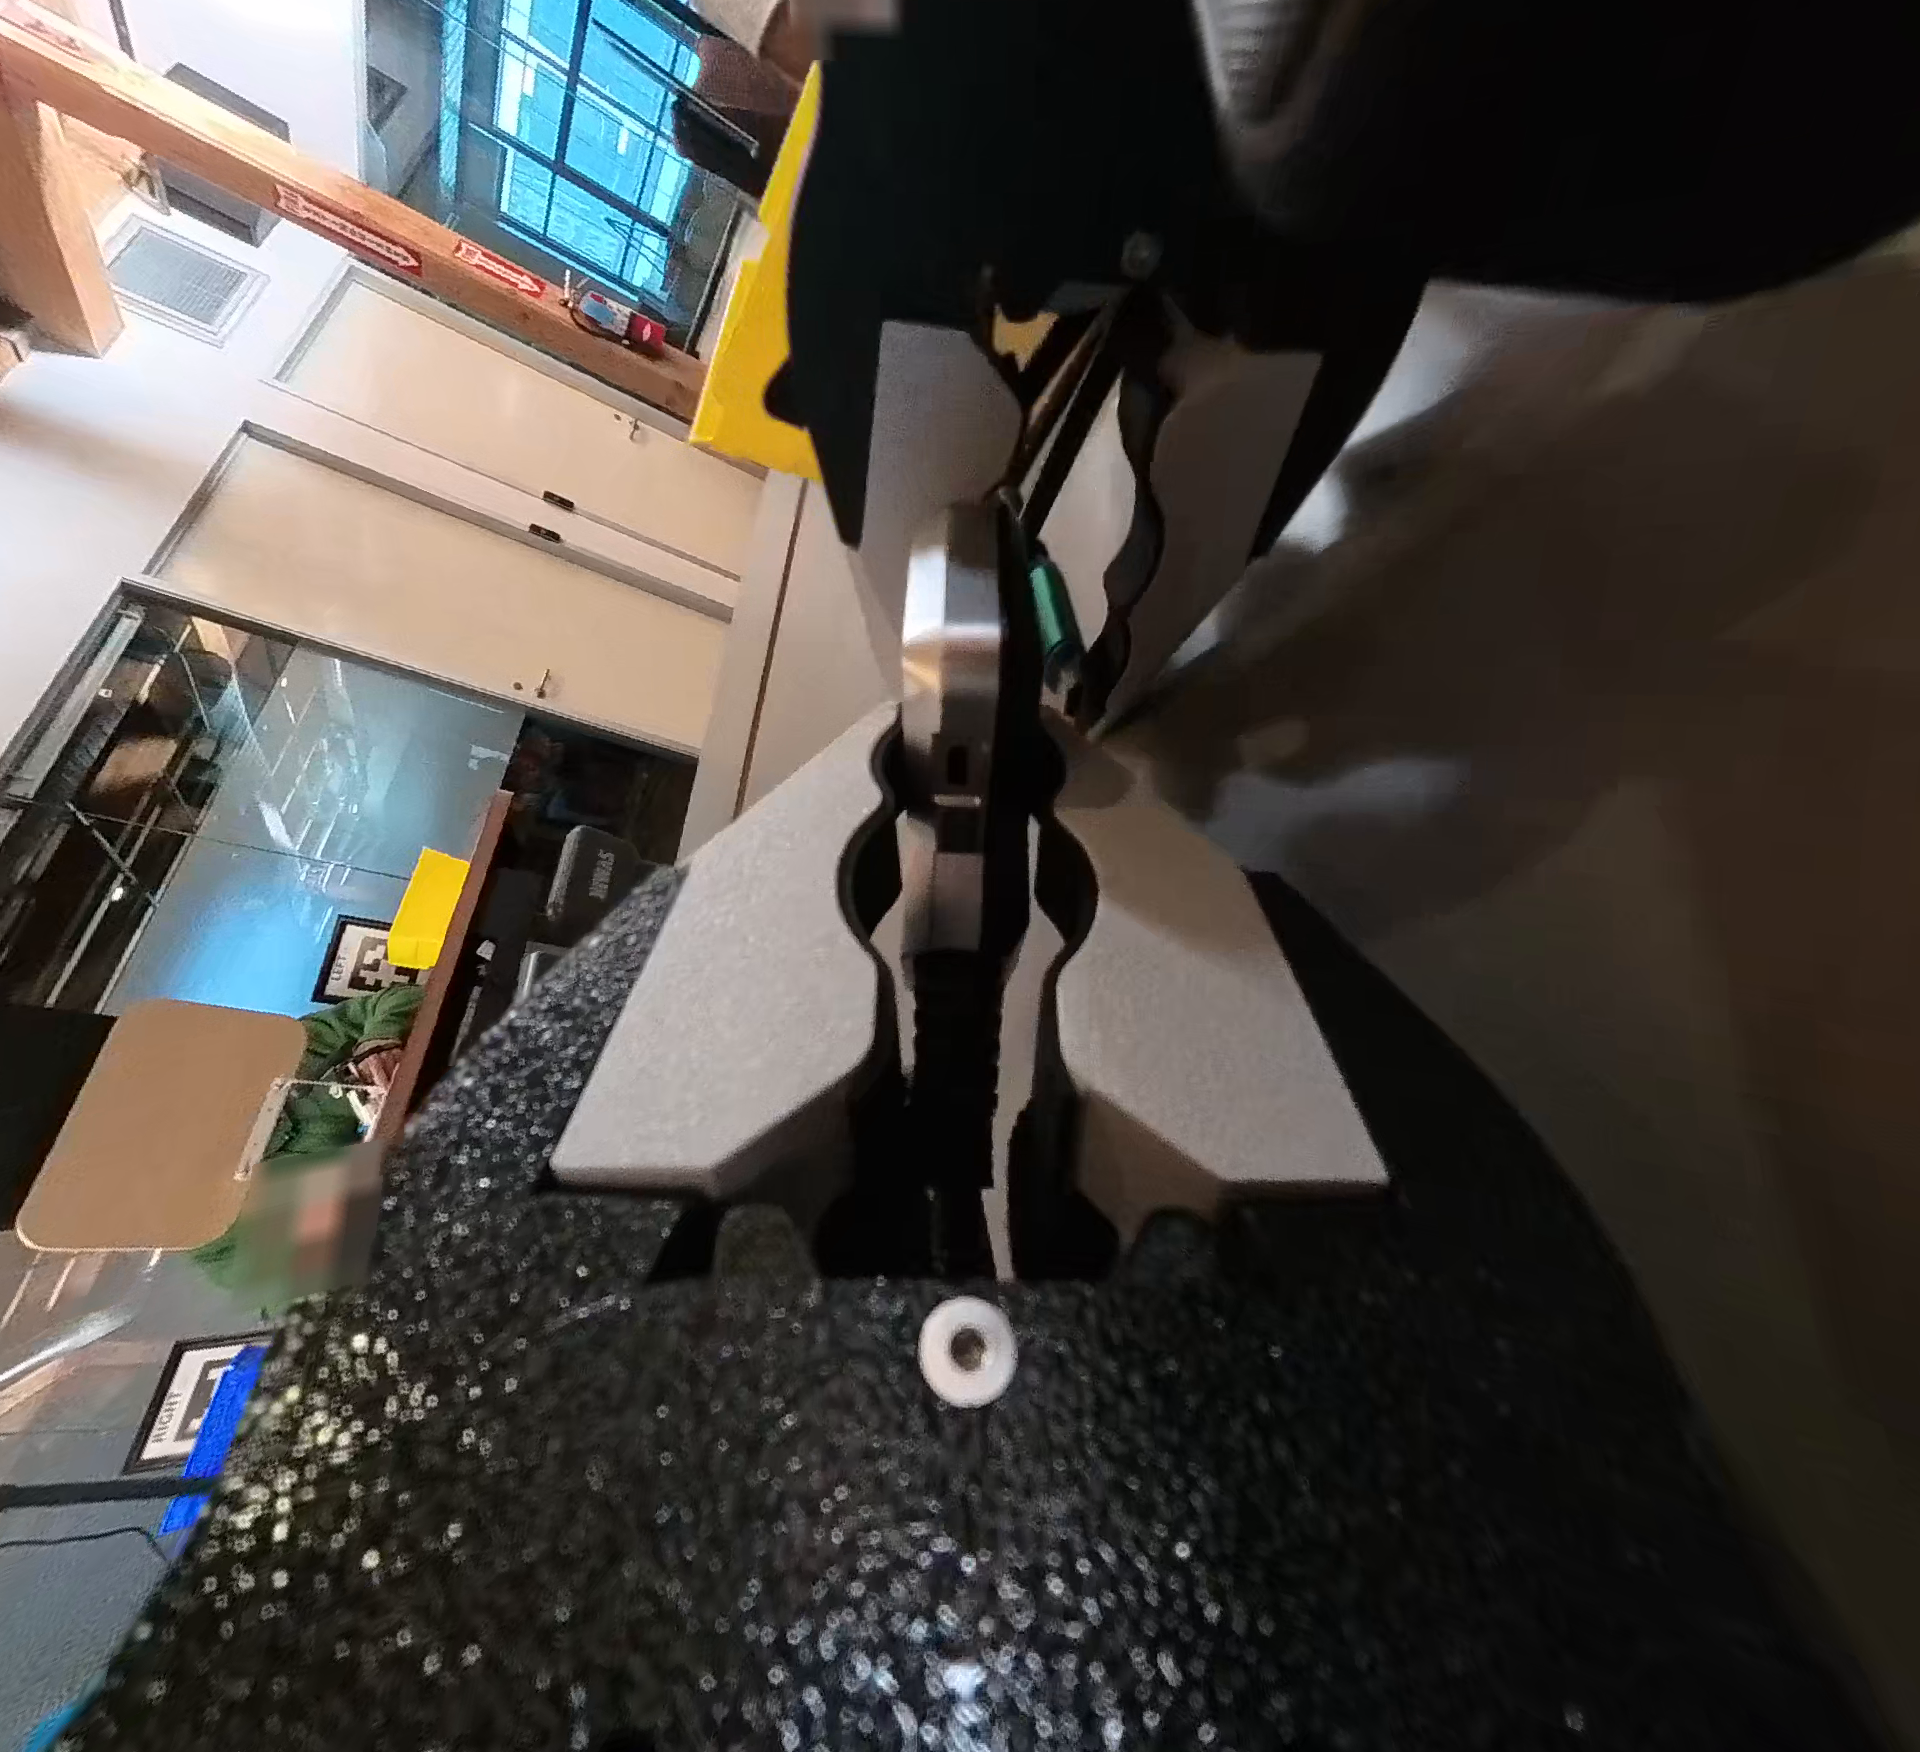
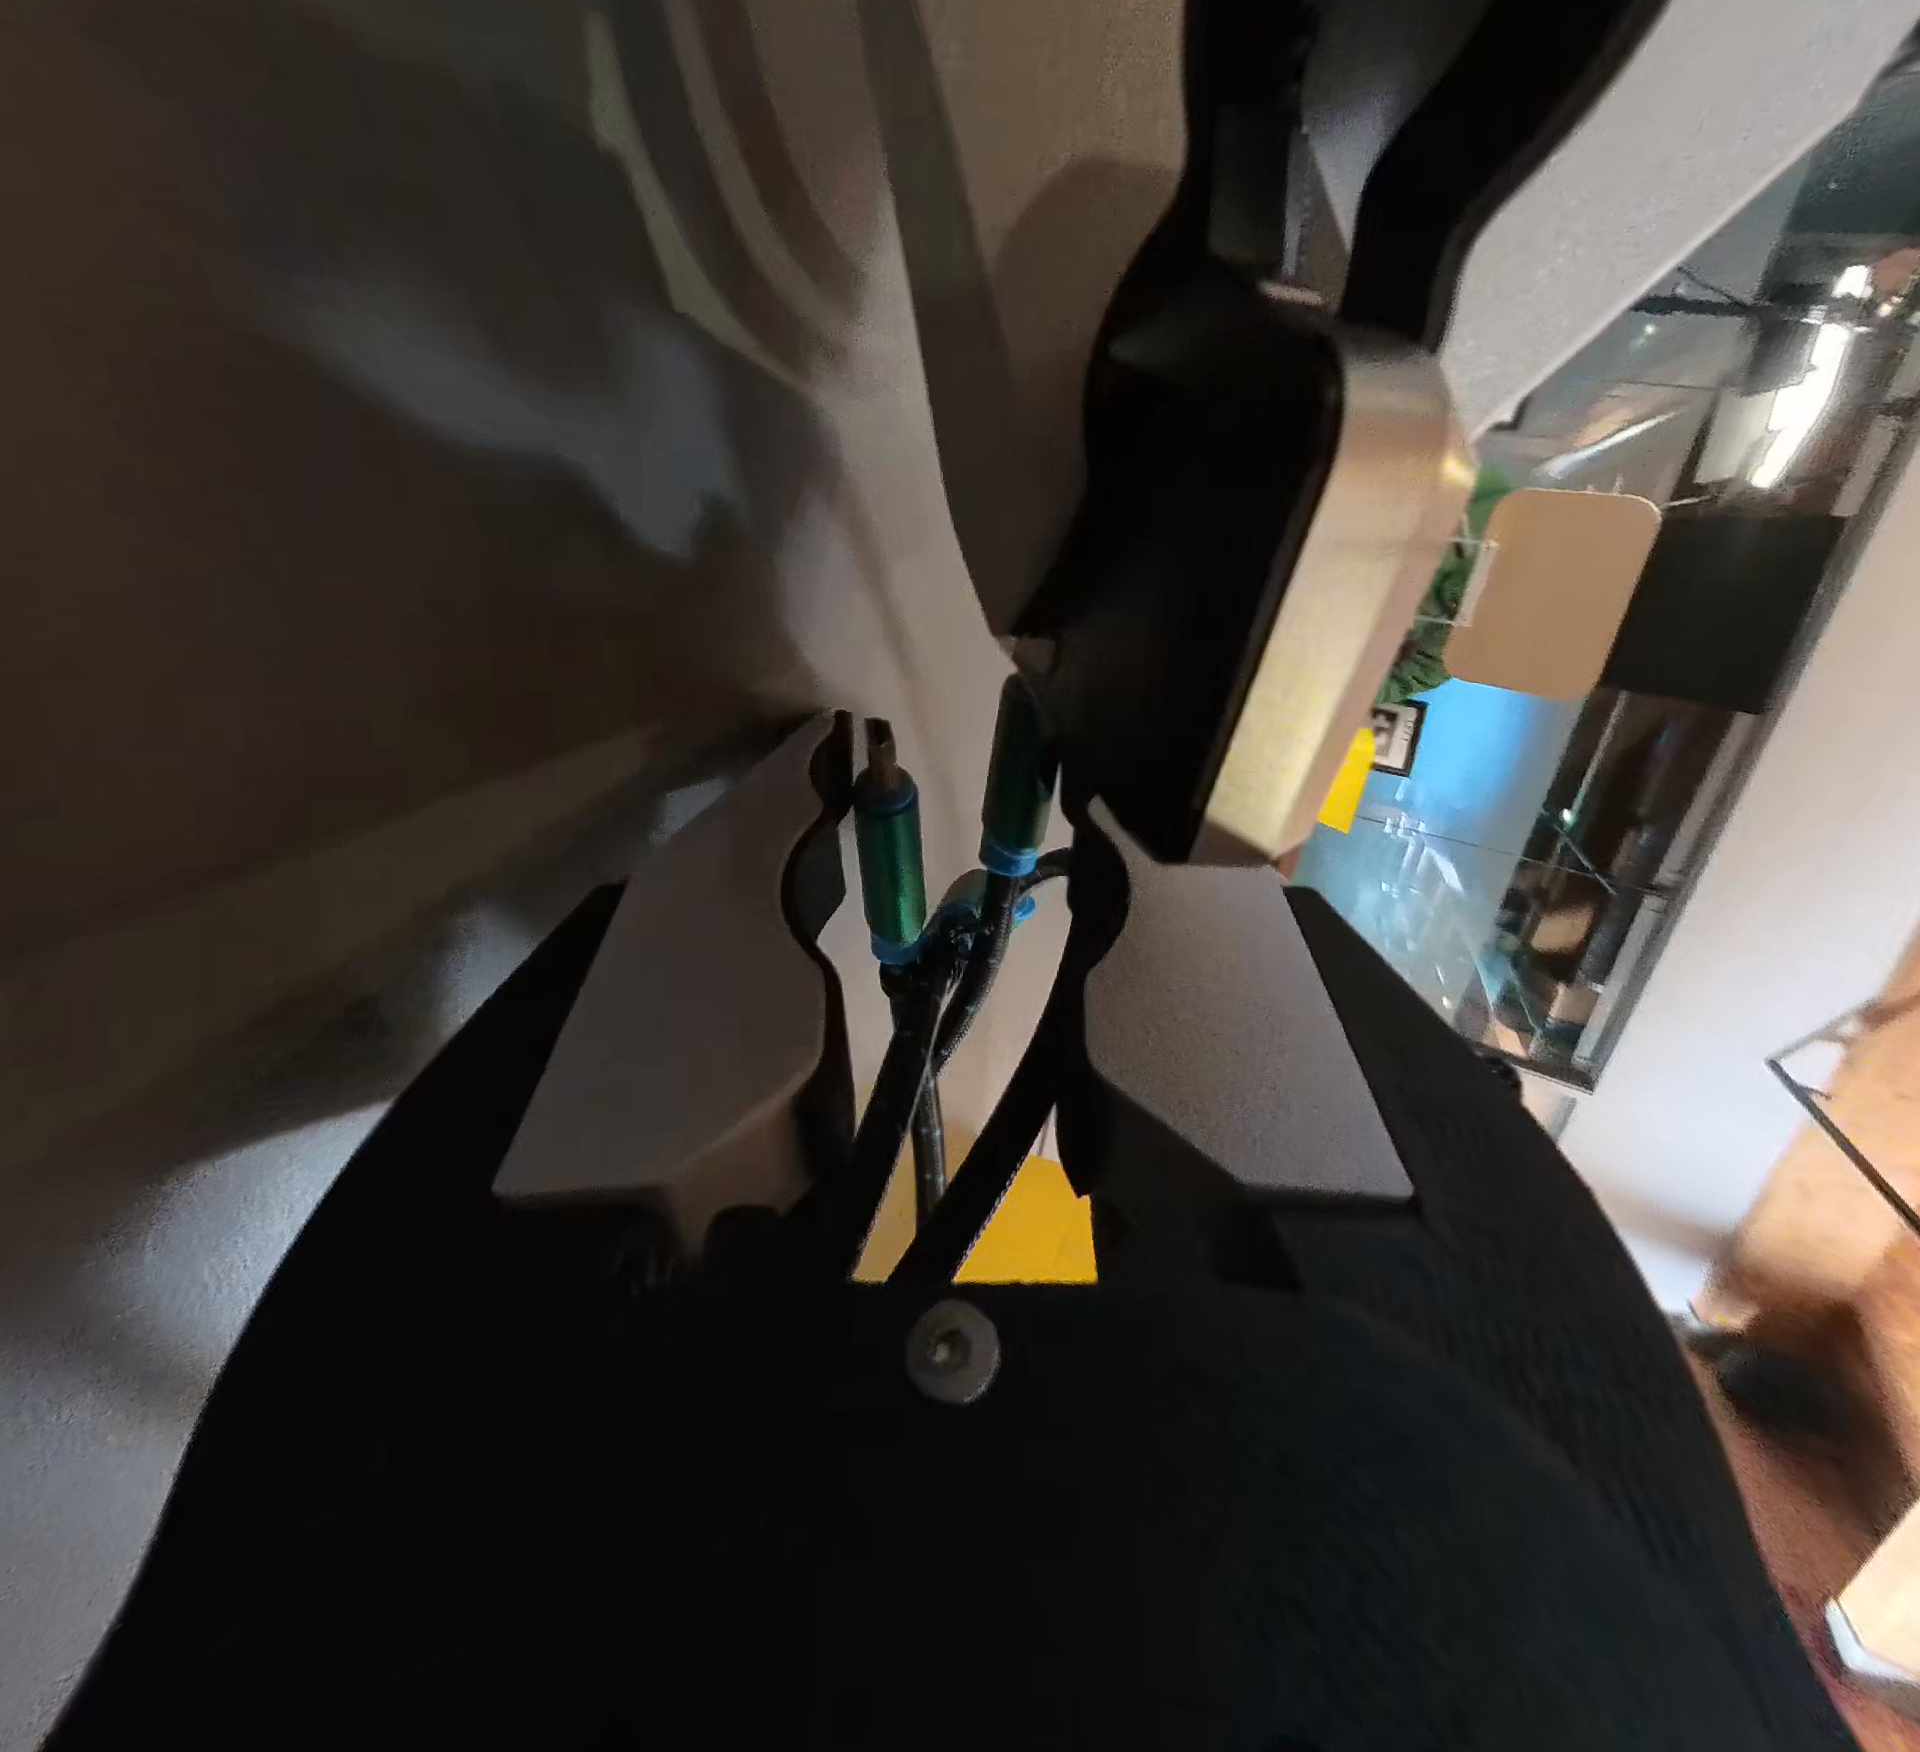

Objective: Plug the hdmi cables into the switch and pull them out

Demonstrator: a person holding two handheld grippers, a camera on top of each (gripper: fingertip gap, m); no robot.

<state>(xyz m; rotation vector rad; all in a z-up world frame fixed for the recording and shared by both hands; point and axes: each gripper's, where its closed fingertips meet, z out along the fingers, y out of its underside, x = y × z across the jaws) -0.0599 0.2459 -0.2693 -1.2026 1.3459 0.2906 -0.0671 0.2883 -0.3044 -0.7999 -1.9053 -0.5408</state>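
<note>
In the left wrist view my left gripper (image 1: 971,767) is shut on the HDMI switch (image 1: 951,622), a flat silver and black box seen edge-on; its ribbed black cable runs back between the fingers. A green HDMI plug (image 1: 1055,622) sits against the switch's far side, and my right gripper (image 1: 1070,455) hangs over it with black cables in its gap. In the right wrist view my right gripper (image 2: 956,767) is open around two green plugs with blue tape. One plug (image 2: 888,861) lies against the left finger. The other plug (image 2: 1013,767) points at the switch (image 2: 1226,559).
A pale grey surface (image 2: 416,352) fills the space behind the switch. A yellow box (image 1: 748,352) stands beyond the grippers. Farther off are glass partitions (image 1: 343,767), a wooden beam (image 1: 208,144) and a person in green (image 1: 343,1037).
</note>
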